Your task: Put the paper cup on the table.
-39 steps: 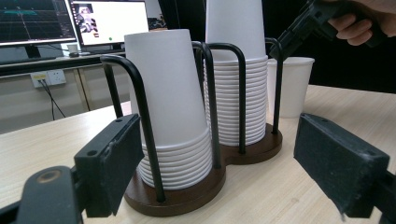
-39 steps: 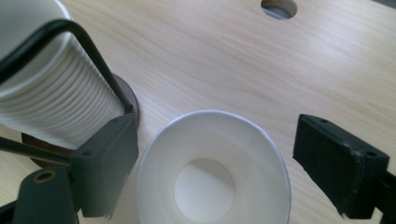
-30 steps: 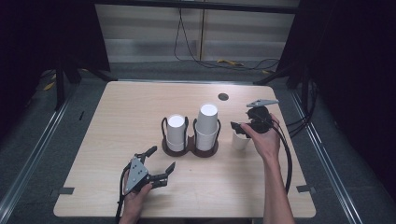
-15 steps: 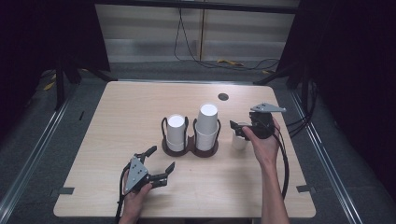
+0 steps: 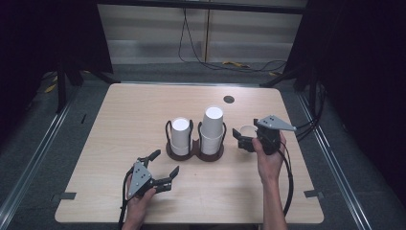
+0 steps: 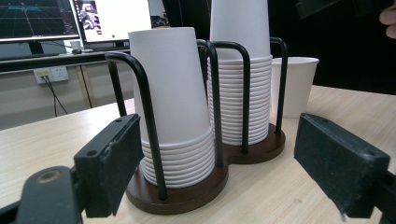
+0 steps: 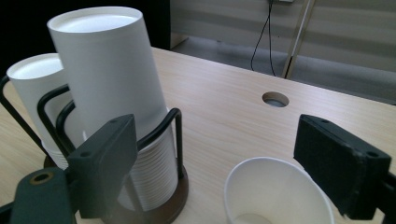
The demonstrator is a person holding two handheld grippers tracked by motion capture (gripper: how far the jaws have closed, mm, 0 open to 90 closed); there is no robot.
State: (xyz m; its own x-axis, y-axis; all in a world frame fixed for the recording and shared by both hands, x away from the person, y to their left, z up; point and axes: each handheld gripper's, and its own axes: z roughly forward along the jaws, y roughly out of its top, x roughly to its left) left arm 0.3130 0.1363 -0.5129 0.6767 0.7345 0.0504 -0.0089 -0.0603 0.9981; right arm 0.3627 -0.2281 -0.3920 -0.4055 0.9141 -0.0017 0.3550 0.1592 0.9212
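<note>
A brown wooden holder point(image 5: 195, 154) with black wire loops carries two upside-down stacks of white paper cups: a shorter stack point(image 5: 181, 135) and a taller stack point(image 5: 212, 128). A single white cup point(image 5: 247, 132) stands upright on the table just right of the holder. My right gripper point(image 5: 242, 140) is open, its jaws spread on either side of that cup point(image 7: 278, 196) and slightly above its rim. My left gripper point(image 5: 166, 163) is open near the table's front, pointing at the shorter stack point(image 6: 170, 102), with nothing between its jaws.
A round cable hole point(image 5: 229, 99) lies in the tabletop behind the cups. Black cables trail off the table's right edge point(image 5: 306, 129). The light wooden table point(image 5: 119, 120) has bare surface to the left and back.
My right gripper has turned and drawn slightly nearer the person, staying by the single cup. The left gripper has not moved.
</note>
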